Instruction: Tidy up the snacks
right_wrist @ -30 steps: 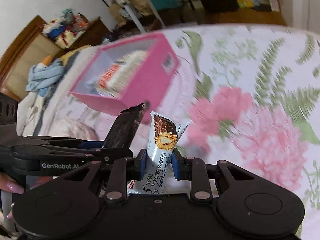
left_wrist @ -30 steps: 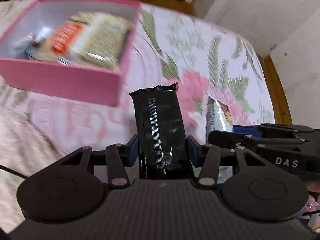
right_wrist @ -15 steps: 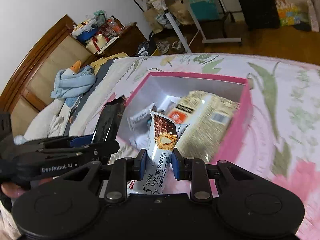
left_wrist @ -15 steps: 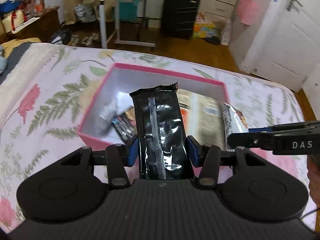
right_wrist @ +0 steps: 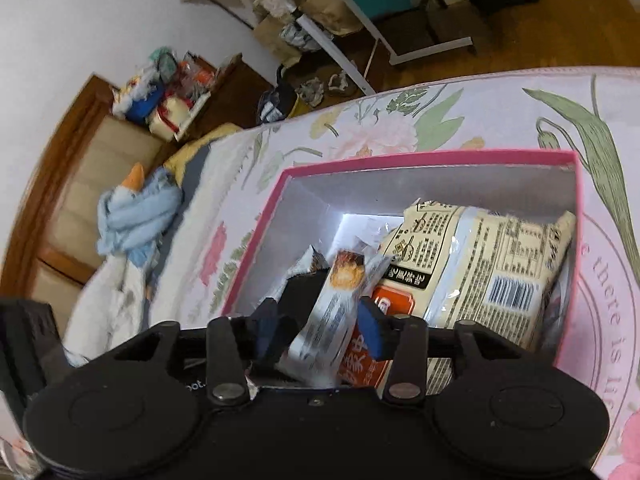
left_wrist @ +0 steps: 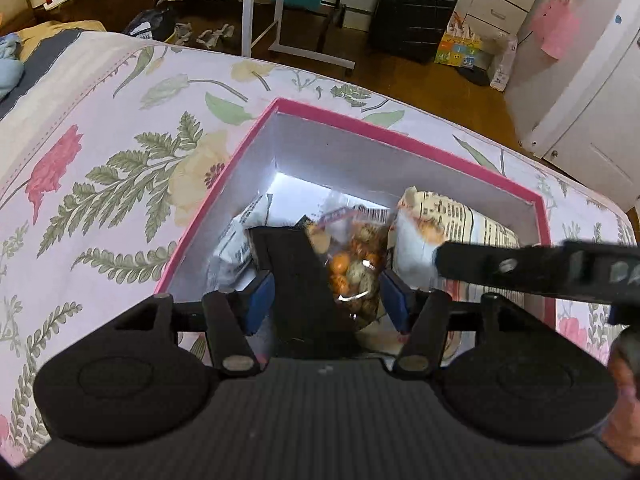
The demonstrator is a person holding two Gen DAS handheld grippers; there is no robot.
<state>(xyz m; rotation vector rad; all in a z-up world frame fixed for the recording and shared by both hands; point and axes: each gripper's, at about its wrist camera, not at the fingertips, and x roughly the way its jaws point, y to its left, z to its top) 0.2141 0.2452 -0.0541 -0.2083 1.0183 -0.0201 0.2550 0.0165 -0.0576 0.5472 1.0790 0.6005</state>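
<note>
Left gripper (left_wrist: 326, 304) over the pink box (left_wrist: 404, 136), jaws just eased wider, blue pads clear of the black snack packet (left_wrist: 298, 280) that stands loose between them, leaning toward eleven o'clock. Right gripper (right_wrist: 316, 326) likewise parted a moment ago, pads no longer pressing the white wafer bar (right_wrist: 334, 316), which tilts toward one o'clock between them, blurred. In the left wrist view, right gripper's black finger crossing in from three o'clock, above the box's contents. Just past the left pads, a clear bag of orange and pale sweets (left_wrist: 354, 268); at one o'clock, a large cream printed bag (right_wrist: 486, 268) filling the right half of the box. Small white packets at eleven o'clock against the left wall. Box resting on a floral bedspread (left_wrist: 100, 184). Farther off at twelve o'clock, wooden floor, a black suitcase (left_wrist: 414, 10); at ten o'clock in the right wrist view, a light blue cloth (right_wrist: 136, 216) on the bed.
</note>
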